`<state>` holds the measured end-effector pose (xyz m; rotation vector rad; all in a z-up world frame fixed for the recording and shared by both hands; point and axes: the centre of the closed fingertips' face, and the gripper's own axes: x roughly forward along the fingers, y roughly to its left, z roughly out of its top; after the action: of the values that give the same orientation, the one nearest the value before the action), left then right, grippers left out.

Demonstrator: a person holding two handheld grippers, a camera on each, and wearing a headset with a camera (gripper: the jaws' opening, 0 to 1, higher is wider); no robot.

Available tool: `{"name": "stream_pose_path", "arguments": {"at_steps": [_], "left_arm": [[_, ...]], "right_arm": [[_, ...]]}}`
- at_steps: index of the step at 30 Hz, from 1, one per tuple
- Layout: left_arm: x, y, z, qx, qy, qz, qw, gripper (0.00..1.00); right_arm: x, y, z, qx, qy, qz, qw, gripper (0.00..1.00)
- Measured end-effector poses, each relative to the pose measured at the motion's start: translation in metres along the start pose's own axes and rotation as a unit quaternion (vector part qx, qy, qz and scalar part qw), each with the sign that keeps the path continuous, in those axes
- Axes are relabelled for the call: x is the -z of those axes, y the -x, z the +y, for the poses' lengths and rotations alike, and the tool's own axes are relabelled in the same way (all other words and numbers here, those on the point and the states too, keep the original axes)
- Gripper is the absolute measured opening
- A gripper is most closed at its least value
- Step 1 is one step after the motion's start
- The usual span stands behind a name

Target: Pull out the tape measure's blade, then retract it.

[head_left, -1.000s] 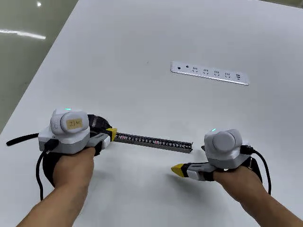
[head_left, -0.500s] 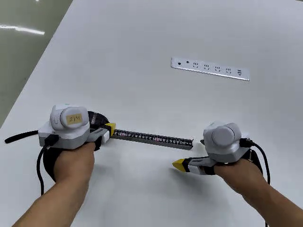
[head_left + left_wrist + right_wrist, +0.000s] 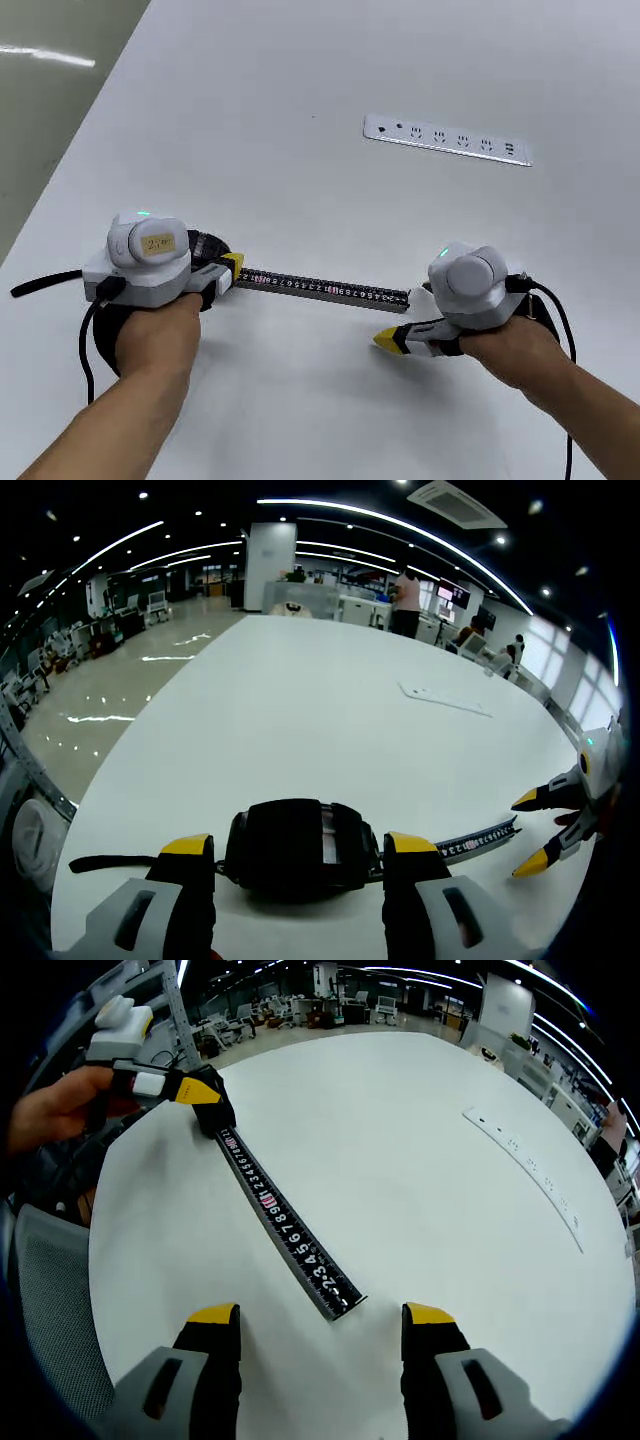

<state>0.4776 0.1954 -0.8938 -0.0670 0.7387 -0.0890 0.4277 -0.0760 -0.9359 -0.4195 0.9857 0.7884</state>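
The black tape measure case (image 3: pixel 300 832) is pinched between the left gripper's (image 3: pixel 298 846) jaws. The right gripper (image 3: pixel 321 1313) is held spread, and the extended blade's (image 3: pixel 272 1208) tip is seen just ahead of it.

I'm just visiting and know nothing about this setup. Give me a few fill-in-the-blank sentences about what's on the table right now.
The left gripper clamps the tape measure, whose case is ___.
The blade lies pulled out across the ___ table.
The right gripper holds its jaws ___, with the blade's end lying free before them.
Missing words: black; white; open.
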Motion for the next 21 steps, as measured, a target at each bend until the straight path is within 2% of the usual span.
{"name": "stream_pose_path", "arguments": {"at_steps": [5, 12, 17, 21], "left_arm": [[-0.001, 0.0, 0.0, 0.001, -0.001, -0.002, 1.0, 0.63], [-0.001, -0.001, 0.001, 0.001, 0.0, -0.002, 1.0, 0.63], [-0.001, 0.0, 0.001, 0.002, 0.001, -0.002, 1.0, 0.63], [-0.001, 0.0, 0.002, 0.002, 0.002, -0.003, 1.0, 0.62]], "right_arm": [[-0.003, 0.0, -0.002, -0.005, 0.02, 0.002, 0.9998, 0.65], [-0.007, 0.0, -0.006, -0.02, 0.072, 0.01, 0.9972, 0.62], [-0.01, -0.001, -0.009, -0.033, 0.112, 0.01, 0.9931, 0.55], [-0.011, -0.001, -0.01, -0.042, 0.132, 0.017, 0.9902, 0.54]]}}
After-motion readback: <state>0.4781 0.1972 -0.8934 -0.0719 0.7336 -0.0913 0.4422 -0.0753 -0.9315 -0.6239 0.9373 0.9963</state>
